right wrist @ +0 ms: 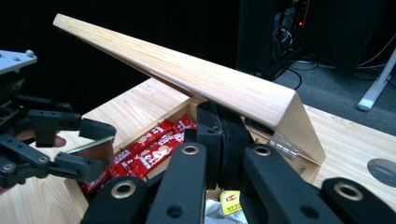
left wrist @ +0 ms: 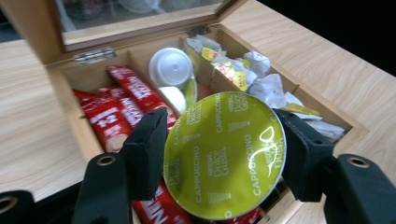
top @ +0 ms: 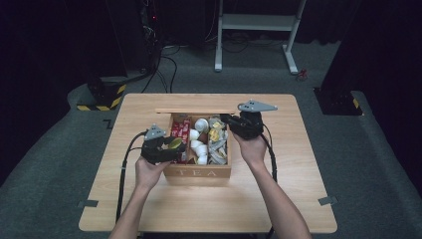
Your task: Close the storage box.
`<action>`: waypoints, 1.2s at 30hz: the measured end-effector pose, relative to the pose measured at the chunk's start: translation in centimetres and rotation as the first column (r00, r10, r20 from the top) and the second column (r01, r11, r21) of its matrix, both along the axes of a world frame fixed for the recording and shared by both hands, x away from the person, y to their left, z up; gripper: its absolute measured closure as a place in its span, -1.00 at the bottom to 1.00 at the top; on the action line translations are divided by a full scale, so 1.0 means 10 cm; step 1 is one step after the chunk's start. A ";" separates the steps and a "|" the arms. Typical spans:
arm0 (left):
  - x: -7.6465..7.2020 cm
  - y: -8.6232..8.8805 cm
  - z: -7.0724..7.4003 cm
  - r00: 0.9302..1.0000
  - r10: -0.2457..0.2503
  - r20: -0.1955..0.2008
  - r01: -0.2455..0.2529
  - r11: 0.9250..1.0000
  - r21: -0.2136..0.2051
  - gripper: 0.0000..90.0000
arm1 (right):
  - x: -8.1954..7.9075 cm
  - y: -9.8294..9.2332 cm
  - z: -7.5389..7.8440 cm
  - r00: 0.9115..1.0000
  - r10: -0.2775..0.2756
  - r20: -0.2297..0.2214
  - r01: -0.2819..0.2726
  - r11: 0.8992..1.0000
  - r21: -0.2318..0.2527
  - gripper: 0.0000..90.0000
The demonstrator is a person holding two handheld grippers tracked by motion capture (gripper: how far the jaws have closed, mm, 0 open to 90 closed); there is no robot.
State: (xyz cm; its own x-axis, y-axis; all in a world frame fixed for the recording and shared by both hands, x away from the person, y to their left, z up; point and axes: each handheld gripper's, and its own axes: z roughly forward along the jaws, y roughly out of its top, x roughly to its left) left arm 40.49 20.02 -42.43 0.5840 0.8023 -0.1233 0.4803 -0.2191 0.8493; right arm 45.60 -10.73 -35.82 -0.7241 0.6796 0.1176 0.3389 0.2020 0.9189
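A wooden box marked TEA stands in the middle of the table with its lid raised. My left gripper hovers over the box's left compartment, shut on a capsule with a green CAPPUCCINO foil top. The capsule is tilted, its foil facing the left gripper view's camera. My right gripper hangs over the far right corner of the box; its pads are pressed together just below the lid, with nothing visible between them.
Inside the box lie red sachets on the left, white capsules in the middle and paper tea bags on the right. The raised lid stands close behind the right gripper. Bare tabletop lies in front of the box.
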 end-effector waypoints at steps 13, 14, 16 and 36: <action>-0.12 0.27 0.12 0.999 0.045 0.026 -0.045 0.999 -0.022 -0.11 | 0.01 0.01 0.00 1.000 0.000 -0.001 0.000 1.000 0.006 0.98; -0.13 0.30 0.12 0.998 0.052 0.026 -0.051 0.998 -0.027 -0.12 | 0.01 0.01 0.00 1.000 0.000 0.002 0.000 1.000 0.005 0.98; -0.14 0.36 0.12 0.998 0.059 0.024 -0.058 0.997 -0.045 -0.12 | 0.01 0.00 -0.01 1.000 0.005 0.000 -0.005 1.000 0.007 0.98; -0.27 0.87 0.09 0.986 0.163 0.020 -0.162 0.985 -0.061 -0.11 | 0.00 0.01 0.00 1.000 0.001 -0.006 -0.001 1.000 0.002 0.98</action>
State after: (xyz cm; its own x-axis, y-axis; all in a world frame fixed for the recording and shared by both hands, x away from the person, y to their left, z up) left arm 37.78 28.68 -41.56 0.4498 0.8787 -0.1600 0.4840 -0.0893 0.8705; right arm 45.63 -10.67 -35.86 -0.7240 0.6786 0.1233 0.3446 0.2010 0.9170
